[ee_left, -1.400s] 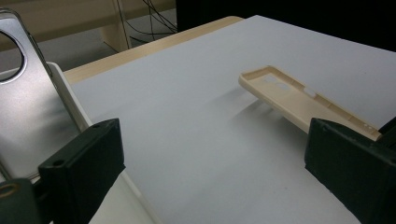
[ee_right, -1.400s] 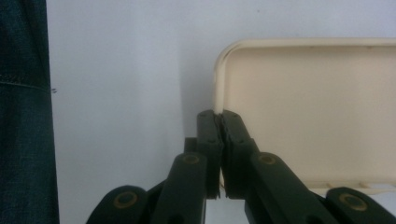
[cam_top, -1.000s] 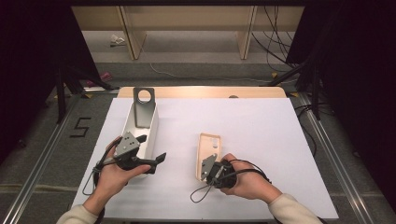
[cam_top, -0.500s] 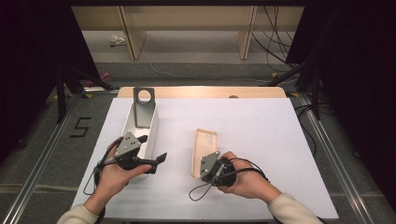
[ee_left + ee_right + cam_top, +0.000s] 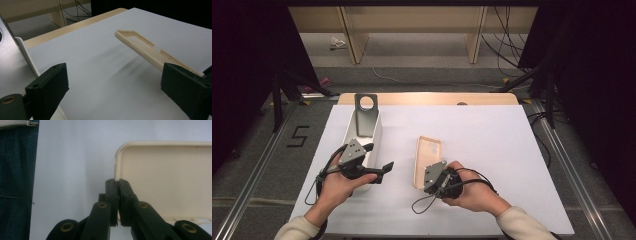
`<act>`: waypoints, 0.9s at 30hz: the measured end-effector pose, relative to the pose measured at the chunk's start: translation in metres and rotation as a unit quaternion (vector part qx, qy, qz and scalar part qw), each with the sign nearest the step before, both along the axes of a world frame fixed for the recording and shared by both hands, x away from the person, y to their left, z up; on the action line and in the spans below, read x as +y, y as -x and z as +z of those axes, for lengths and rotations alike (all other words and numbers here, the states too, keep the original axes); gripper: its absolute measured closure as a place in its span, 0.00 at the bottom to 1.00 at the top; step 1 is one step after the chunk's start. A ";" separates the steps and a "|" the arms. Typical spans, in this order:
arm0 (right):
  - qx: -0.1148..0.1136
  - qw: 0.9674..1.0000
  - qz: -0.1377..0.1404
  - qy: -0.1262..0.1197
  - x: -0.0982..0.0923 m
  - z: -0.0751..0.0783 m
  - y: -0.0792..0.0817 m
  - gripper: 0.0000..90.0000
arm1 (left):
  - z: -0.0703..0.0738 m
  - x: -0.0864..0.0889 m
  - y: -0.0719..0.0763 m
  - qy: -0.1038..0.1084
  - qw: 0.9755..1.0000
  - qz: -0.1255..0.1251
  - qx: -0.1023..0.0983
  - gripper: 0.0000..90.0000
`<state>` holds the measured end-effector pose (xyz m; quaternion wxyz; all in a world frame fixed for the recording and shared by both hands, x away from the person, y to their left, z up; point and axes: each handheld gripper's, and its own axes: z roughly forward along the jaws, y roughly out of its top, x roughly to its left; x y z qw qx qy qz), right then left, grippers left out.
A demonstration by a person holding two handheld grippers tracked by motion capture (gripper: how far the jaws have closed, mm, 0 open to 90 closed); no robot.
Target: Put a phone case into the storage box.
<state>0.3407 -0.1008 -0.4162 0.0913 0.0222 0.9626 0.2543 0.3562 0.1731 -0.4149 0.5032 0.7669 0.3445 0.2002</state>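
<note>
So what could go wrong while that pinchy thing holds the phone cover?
The right gripper pinches only the thin side wall of the cream plastic phone case, so the case might slip out or bend. It hangs tilted above the white table, so it could drop. The left gripper, jaws open, waits close by the white box and might bump it.

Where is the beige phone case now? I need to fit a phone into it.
In the high view the phone case is mid-table, right of the white box, its near edge pinched in the right gripper.
</note>
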 end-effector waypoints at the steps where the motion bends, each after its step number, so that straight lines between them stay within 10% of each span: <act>1: -0.001 1.000 -0.001 0.000 0.000 0.001 0.000 0.98 | 0.001 -0.002 -0.001 0.002 1.000 -0.002 0.001 0.08; 18: -0.012 1.000 0.003 -0.012 0.005 0.004 0.003 0.98 | 0.010 -0.044 -0.036 0.002 0.998 -0.023 0.057 0.17; 27: -0.015 1.000 0.012 -0.010 0.009 0.006 0.007 0.98 | 0.011 -0.069 -0.055 -0.031 0.996 -0.022 0.083 0.26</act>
